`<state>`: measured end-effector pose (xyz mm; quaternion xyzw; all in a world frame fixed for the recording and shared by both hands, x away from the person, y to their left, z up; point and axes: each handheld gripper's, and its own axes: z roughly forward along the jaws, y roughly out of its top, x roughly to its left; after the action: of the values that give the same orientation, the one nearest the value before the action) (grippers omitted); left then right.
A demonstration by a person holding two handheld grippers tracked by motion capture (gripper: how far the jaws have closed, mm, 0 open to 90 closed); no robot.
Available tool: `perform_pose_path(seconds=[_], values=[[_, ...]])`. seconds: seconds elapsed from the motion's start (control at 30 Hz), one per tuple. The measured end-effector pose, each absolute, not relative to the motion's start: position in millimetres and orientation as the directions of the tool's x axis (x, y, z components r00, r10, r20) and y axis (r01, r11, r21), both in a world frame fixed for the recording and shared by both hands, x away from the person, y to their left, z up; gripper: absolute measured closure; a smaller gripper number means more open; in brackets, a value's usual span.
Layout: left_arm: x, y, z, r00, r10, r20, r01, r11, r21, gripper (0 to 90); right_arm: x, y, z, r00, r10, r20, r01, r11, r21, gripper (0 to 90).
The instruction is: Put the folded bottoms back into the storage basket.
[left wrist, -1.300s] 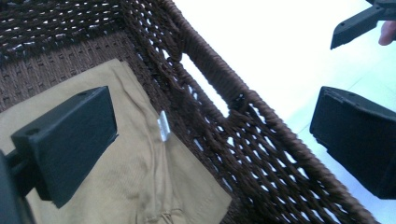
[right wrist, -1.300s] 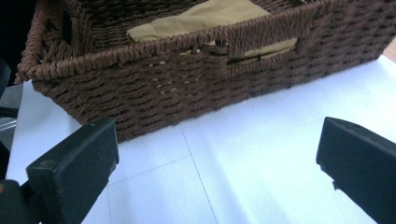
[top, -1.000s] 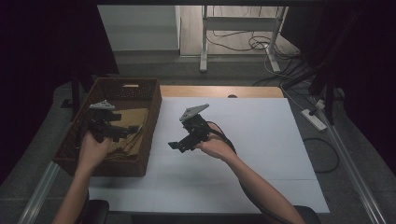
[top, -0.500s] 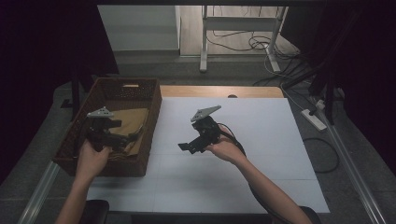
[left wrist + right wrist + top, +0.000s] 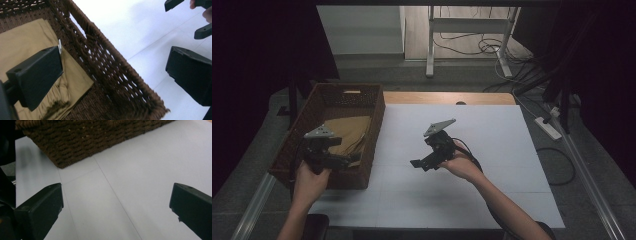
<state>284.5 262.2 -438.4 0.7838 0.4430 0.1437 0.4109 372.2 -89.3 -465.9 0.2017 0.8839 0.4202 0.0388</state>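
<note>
So the left tongs (image 5: 343, 161) are hanging over the near end of the dark brown woven wicker basket (image 5: 374, 131), spread wide with nothing between them. In the left gripper view one jaw sits above the folded tan cloth (image 5: 30, 37) and the other is out past the basket's side wall, over the white desk (image 5: 130, 32), so they're basically straddling the rim right now.

The right tongs (image 5: 421, 164) are held above the bare white desk, off to the right of the basket and pointing toward it. They're also gaping wide and carrying nothing; the right gripper view just has the sheet between the jaws and the basket's corner (image 5: 82, 142) further ahead.

My read is this is the reach-in step, going for the cloth, no grab yet. That cloth is the one thing I can make out in the basket, lying flat on the bottom with a gathered, wrinkly edge toward the near end, just under the left jaw.

Next move probably needs the left tongs shifted inward so both jaws clear the wall, then dropped onto that bunched edge and pinched. The wicker rim looks like the thing to snag on.
</note>
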Motion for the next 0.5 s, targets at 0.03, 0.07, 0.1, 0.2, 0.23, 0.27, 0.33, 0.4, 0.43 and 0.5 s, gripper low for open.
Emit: perform_pose_path(seconds=[0.03, 0.07, 0.1, 0.2, 0.23, 0.27, 0.33, 0.4, 0.43, 0.5], values=[[282.3, 262.4, -439.3, 0.565, 0.813, -0.139, 0.577, -0.27, 0.771, 0.1, 371.3, -90.8, -467.0, -0.915, 0.392, 0.101, 0.326, 0.567, 0.757, 0.0], [280.1, 262.6, -440.3, 0.563, 0.814, -0.142, 0.579, -0.266, 0.771, 0.0, 370.7, -92.6, -468.0, -0.914, 0.393, 0.104, 0.33, 0.568, 0.754, 0.0], [277.9, 263.2, -441.2, 0.562, 0.814, -0.145, 0.58, -0.263, 0.771, 0.0, 370.4, -94.2, -469.1, -0.912, 0.395, 0.109, 0.336, 0.567, 0.752, 0.0], [271.1, 265.0, -443.0, 0.558, 0.815, -0.154, 0.583, -0.254, 0.771, 0.0, 368.4, -98.7, -471.9, -0.909, 0.402, 0.112, 0.343, 0.569, 0.747, 0.0], [268.7, 265.7, -443.4, 0.558, 0.815, -0.157, 0.585, -0.252, 0.771, 0.0, 367.7, -100.0, -472.9, -0.908, 0.402, 0.114, 0.345, 0.568, 0.747, 0.0], [266.2, 266.3, -443.8, 0.556, 0.816, -0.159, 0.586, -0.248, 0.772, 0.0, 366.9, -101.2, -473.6, -0.907, 0.404, 0.117, 0.349, 0.567, 0.747, 0.0], [261.4, 267.5, -444.5, 0.553, 0.818, -0.159, 0.585, -0.245, 0.773, 0.0, 365.4, -103.4, -474.9, -0.906, 0.407, 0.12, 0.353, 0.565, 0.746, 0.0], [256.8, 268.6, -444.8, 0.55, 0.82, -0.159, 0.584, -0.241, 0.775, 0.0, 363.7, -105.4, -475.9, -0.902, 0.413, 0.123, 0.36, 0.564, 0.743, 0.0], [254.7, 268.9, -444.7, 0.549, 0.821, -0.158, 0.584, -0.24, 0.776, 0.0, 363.1, -106.4, -476.5, -0.902, 0.416, 0.119, 0.359, 0.565, 0.743, 0.0], [250.7, 269.6, -444.7, 0.546, 0.823, -0.155, 0.582, -0.239, 0.777, 0.1, 361.9, -108.6, -477.5, -0.9, 0.418, 0.123, 0.363, 0.563, 0.743, 0.0]])
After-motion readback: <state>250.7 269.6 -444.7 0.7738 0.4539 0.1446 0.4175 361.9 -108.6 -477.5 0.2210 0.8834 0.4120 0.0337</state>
